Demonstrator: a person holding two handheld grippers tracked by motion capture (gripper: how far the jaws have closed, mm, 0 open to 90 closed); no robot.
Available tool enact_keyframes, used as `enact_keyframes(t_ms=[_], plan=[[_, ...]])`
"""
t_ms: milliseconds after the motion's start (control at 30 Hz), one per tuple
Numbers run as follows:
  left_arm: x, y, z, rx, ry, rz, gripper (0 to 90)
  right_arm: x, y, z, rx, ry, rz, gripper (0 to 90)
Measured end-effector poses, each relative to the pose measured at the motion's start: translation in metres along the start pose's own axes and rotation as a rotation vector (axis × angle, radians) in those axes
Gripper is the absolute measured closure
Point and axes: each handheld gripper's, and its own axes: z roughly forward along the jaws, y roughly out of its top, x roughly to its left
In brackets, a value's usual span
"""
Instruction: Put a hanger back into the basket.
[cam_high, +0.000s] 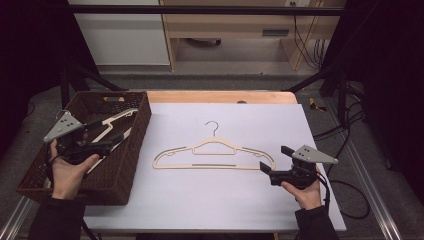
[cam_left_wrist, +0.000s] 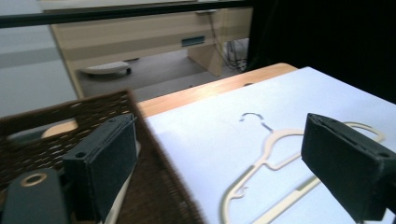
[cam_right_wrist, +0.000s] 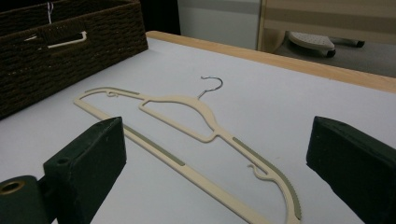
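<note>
High view: hanger (cam_high: 215, 152) just left of R gripper (cam_high: 275, 161).

A hanger (cam_high: 214, 154) is lying at the centre of the worktop (cam_high: 225, 200). A basket (cam_high: 131, 150) is sitting at nine o'clock from it, on the worktop's edge, and is holding another hanger (cam_high: 114, 122) inside.

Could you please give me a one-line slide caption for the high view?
Cream hanger lying flat on the white sheet, open left gripper over the wicker basket, open right gripper beside the hanger.
</note>
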Motion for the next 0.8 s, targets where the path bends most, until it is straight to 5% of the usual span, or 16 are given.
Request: enact_keyframes(t_ms=[400, 800], plan=[[-0.047, -0.010, 0.040, 0.032, -0.127, 0.021, 10.0, 0.000, -0.001, 0.006, 0.017, 0.005, -0.003, 6.5], [-0.081, -0.035, 0.061, 0.046, -0.193, 0.034, 10.0, -0.008, -0.004, 0.042, 0.080, -0.003, 0.004, 8.3]])
